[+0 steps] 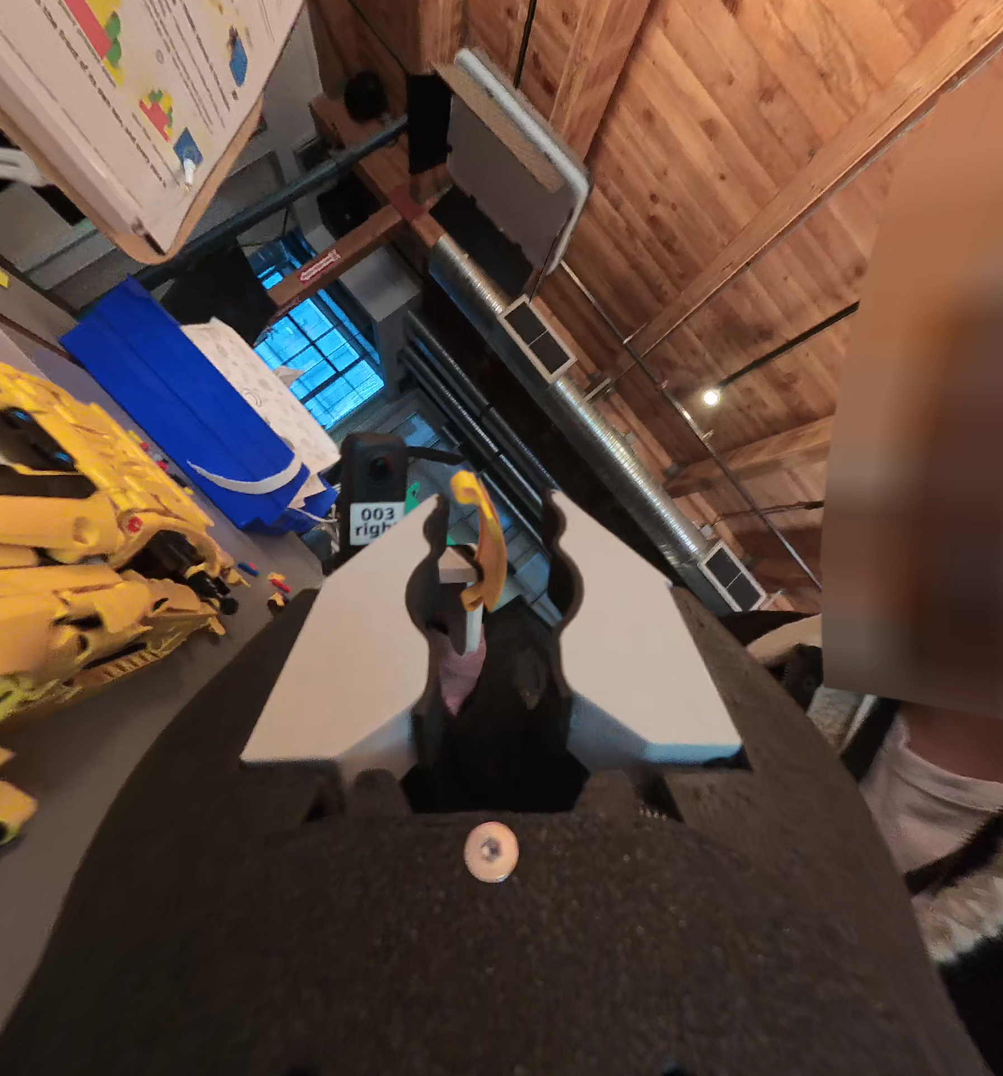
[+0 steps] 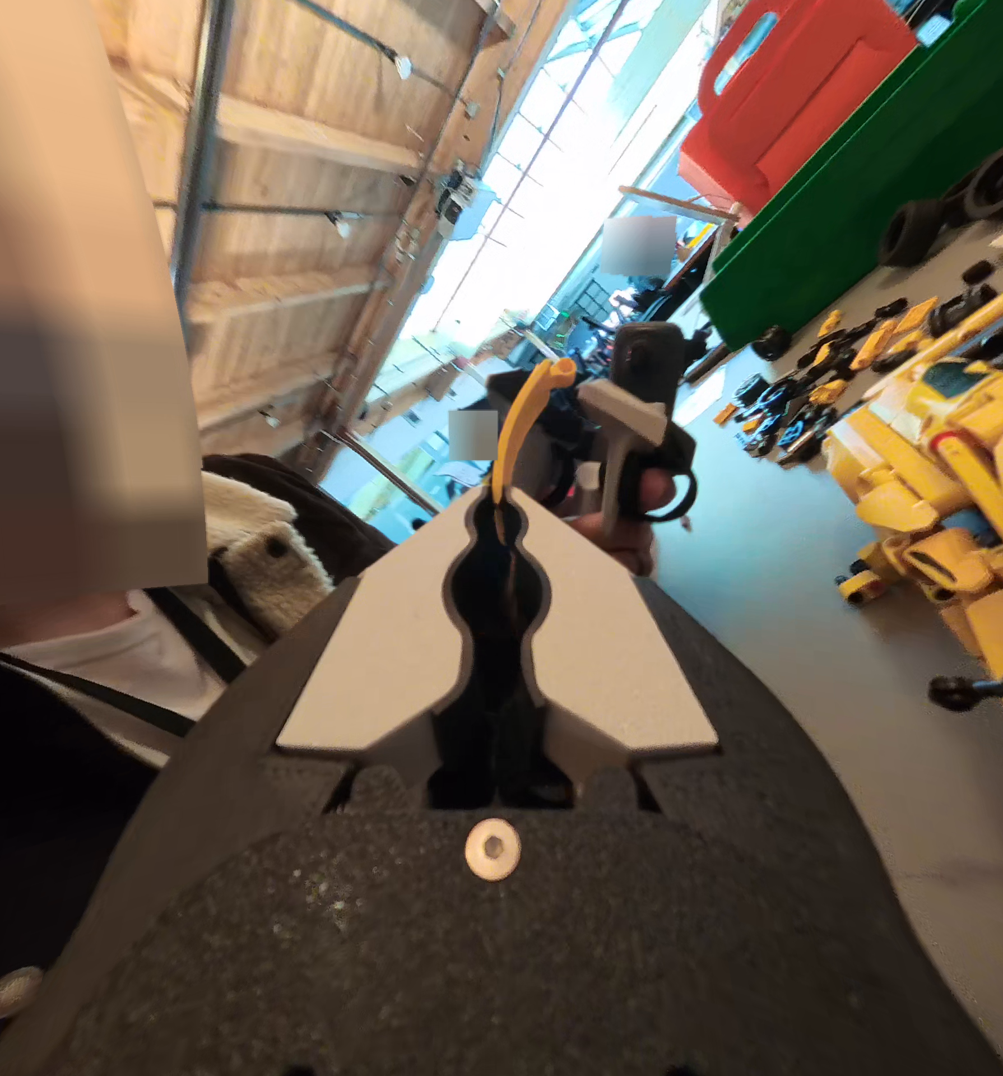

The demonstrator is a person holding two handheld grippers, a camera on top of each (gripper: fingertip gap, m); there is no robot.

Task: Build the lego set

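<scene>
The right tongs (image 2: 496, 495) pinch a curved yellow piece (image 2: 525, 419) at its lower end, held in the air well above the yellow car (image 2: 924, 512) on the surface (image 2: 767, 611). The left tongs (image 1: 490, 512) stand spread, facing the piece. Likely a handover or regrip; next, the left must close squarely on its free end.

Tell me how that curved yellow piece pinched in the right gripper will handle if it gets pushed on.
The curved yellow piece looks like thin hard plastic, so probably stiff and light. The right gripper pinches only its lower tip, with most of it sticking out, so a sideways push would likely pivot or pop it loose. Its smooth surface may slip between the pads.
</scene>
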